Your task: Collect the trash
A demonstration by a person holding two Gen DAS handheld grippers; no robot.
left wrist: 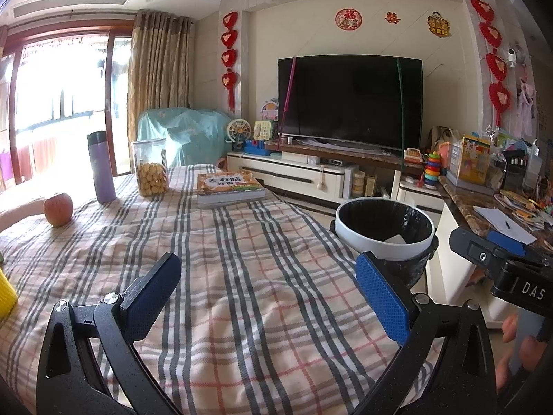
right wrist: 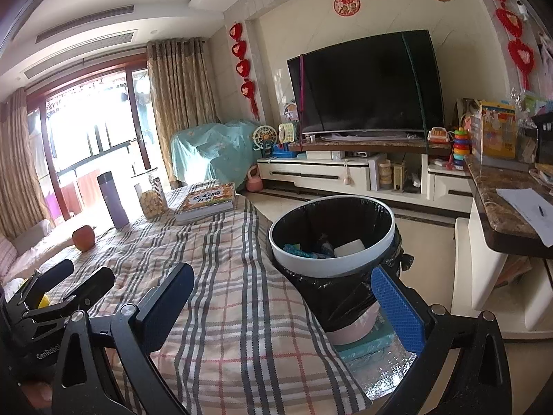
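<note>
Trash bin: a round bin (right wrist: 331, 263) with a white rim and a black bag liner folded over the outside, at centre right of my right view, just beside the table's right edge.
Bin contents: a white block (right wrist: 349, 247) and some blue wrappers (right wrist: 304, 250) lie at the bottom.
My left fingers: my left gripper (left wrist: 273, 290) is spread wide and holds nothing, low in the left view over the table (left wrist: 242, 259) with its plaid cloth.
My right fingers: my right gripper (right wrist: 283, 307) is spread wide and empty, one finger over the cloth, the other low in front of the bin.
Jar: a clear jar (left wrist: 150, 167) at upper left of the table, about half full of yellow biscuits.
Others on the table: a purple flask (left wrist: 101, 167), an apple (left wrist: 58, 209) and a book (left wrist: 230, 186).
</note>
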